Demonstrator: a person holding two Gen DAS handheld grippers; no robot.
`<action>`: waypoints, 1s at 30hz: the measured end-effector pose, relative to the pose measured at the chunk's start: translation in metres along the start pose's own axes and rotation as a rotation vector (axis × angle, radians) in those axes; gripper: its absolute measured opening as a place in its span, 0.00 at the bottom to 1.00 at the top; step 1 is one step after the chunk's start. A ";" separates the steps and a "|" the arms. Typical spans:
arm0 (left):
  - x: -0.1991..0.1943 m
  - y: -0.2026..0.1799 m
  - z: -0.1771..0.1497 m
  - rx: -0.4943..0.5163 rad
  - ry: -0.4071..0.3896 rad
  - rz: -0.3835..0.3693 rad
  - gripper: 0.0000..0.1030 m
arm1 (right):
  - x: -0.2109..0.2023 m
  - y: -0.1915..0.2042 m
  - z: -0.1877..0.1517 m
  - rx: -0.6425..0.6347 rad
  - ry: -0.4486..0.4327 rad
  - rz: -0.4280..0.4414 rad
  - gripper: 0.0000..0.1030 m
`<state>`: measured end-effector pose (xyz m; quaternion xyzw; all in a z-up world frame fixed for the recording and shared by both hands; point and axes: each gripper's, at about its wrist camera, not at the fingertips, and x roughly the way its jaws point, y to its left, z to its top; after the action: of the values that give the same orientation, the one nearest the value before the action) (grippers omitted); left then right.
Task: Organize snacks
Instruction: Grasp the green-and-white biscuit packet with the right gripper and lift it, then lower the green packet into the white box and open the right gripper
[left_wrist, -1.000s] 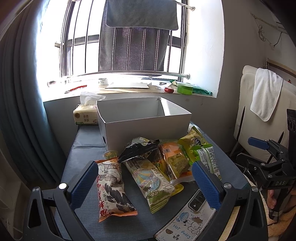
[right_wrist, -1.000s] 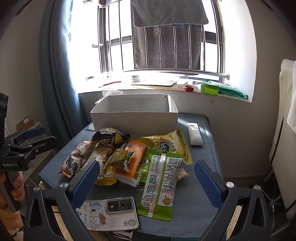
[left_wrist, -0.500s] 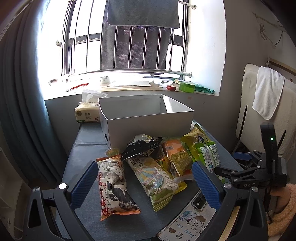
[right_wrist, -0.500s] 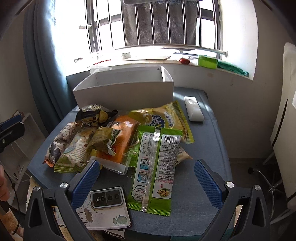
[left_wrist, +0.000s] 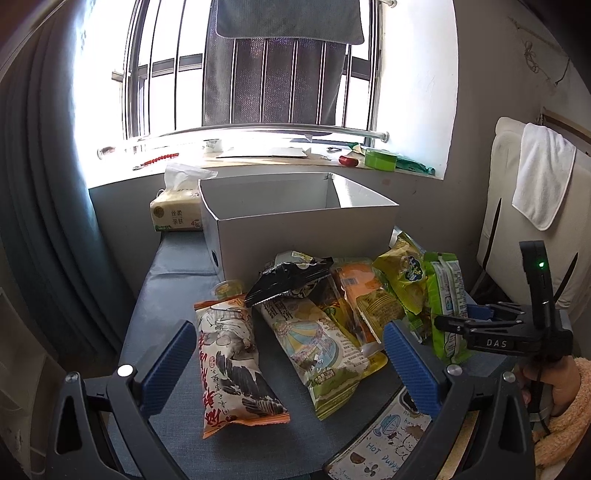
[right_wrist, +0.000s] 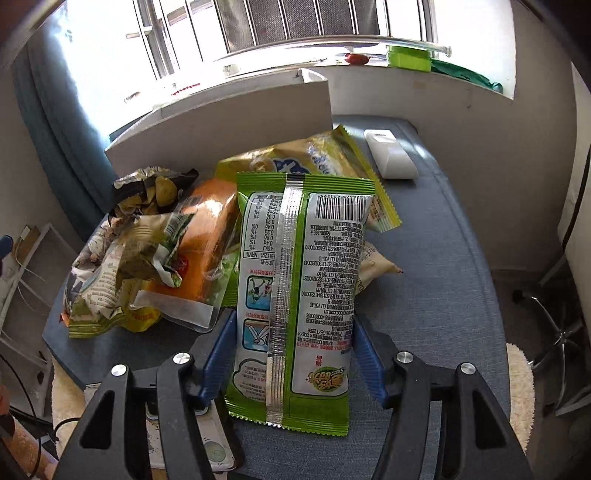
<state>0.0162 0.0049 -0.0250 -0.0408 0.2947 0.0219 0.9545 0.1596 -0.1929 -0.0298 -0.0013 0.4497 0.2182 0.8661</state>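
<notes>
Right claw clamped on green packet, near end between pads, far end atop snack pile. Left claw spread apart above surface.

Six snack packets, one white box, one phone, one tissue pack

A blue-grey table is carrying a white box at its far edge, snack packets mid-table, and a phone at the near edge.

Tissue pack behind table, phone at front edge, white towel on chair.
</notes>
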 end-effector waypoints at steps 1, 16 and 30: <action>0.002 0.001 0.001 0.004 0.001 -0.004 1.00 | -0.007 -0.002 0.002 0.003 -0.021 0.005 0.64; 0.119 -0.018 0.040 0.259 0.175 -0.026 1.00 | -0.084 -0.008 0.014 0.023 -0.218 0.062 0.64; 0.152 -0.012 0.040 0.297 0.222 -0.013 0.57 | -0.075 -0.010 0.014 0.015 -0.196 0.063 0.64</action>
<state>0.1644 -0.0004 -0.0772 0.0966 0.3981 -0.0329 0.9117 0.1366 -0.2275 0.0347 0.0404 0.3641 0.2410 0.8987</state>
